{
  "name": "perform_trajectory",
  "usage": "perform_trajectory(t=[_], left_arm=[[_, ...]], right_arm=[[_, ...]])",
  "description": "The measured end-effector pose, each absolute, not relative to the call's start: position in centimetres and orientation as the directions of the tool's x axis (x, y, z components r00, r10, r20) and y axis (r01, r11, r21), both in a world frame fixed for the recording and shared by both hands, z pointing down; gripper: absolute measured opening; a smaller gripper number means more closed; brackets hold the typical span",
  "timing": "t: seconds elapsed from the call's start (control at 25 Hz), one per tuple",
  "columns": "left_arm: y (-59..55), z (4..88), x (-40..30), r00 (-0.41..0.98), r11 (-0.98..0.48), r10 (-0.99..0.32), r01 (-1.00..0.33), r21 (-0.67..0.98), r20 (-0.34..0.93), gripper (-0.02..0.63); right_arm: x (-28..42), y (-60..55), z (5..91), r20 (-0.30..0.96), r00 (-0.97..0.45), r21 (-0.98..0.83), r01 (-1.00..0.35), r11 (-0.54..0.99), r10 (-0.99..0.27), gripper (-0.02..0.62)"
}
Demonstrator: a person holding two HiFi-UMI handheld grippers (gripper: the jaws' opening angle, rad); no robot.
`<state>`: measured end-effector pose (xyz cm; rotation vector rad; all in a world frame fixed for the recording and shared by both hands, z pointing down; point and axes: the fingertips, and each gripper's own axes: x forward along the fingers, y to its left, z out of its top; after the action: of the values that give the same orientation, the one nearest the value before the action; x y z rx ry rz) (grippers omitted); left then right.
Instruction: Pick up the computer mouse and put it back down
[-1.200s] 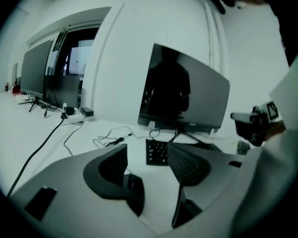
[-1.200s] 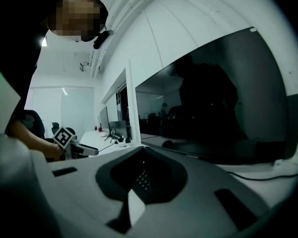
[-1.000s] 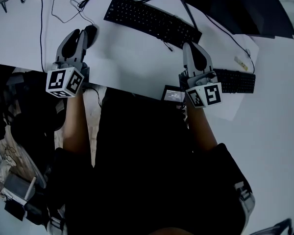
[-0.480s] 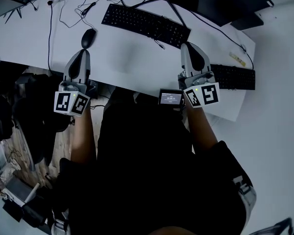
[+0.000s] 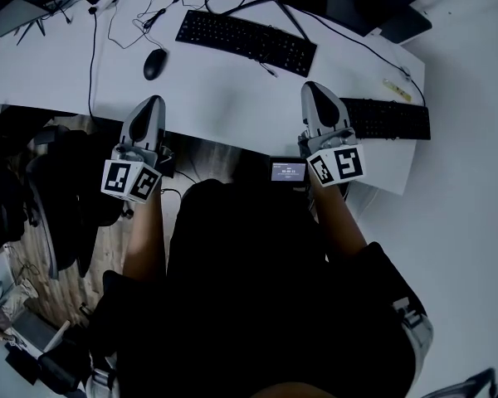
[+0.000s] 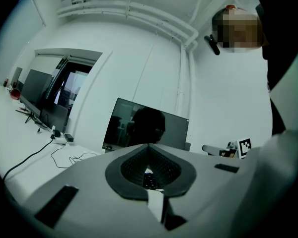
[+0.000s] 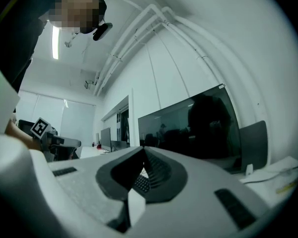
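Computer mouse (image 5: 153, 63) lies on desk (image 5: 224, 89) — left tool (image 5: 154, 103) and right tool (image 5: 312, 89) both closed, empty.

Smooth white counter (image 5: 224, 98), matt, with only a soft sheen. Black mouse (image 5: 154, 63), plastic by the look, smooth and a little glossy on the back. Black plastic keyboard (image 5: 246, 41), matt; second keyboard (image 5: 388, 119) of the same kind. Thin black cables (image 5: 92, 56) with rubbery coating. Left tool (image 5: 155, 100) and right tool (image 5: 314, 88) in grey plastic shells, matt and slightly grainy; inside, dark pads (image 6: 164, 165) with fine ribs, rubber-like. White marker cubes (image 5: 132, 180) with black printed squares, flat finish. Glossy dark monitor (image 6: 146, 128), mirror-like, full of reflections. Wood-look floor (image 5: 108, 247), brownish and dull. Painted white wall (image 6: 139, 73), matt; smooth white pipes (image 6: 119, 8).
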<state>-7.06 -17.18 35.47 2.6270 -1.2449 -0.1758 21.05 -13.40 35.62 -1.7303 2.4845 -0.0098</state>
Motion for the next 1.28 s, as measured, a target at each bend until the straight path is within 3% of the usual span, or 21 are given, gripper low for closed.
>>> perform_trajectory(t=[0.72,0.88,1.28], left_arm=[[4.9,39.1,-16.6,0.668,-0.655,-0.744,-0.733,0.184,0.016,-0.005],[9.4,40.7,-17.2,0.656,-0.635,-0.755,-0.74,0.224,0.028,-0.005],[16.4,39.8,-11.9,0.637,-0.612,-0.77,-0.751,0.246,0.028,-0.005]], right_arm=[[7.6,9.3,39.0,0.035,-0.363,-0.04,-0.931,0.362,-0.931,0.005],[6.9,13.9,39.5,0.07,-0.379,-0.034,-0.925,0.377,-0.923,0.005],[10.8,18.8,36.9,0.004,-0.463,-0.015,-0.886,0.463,-0.886,0.005]])
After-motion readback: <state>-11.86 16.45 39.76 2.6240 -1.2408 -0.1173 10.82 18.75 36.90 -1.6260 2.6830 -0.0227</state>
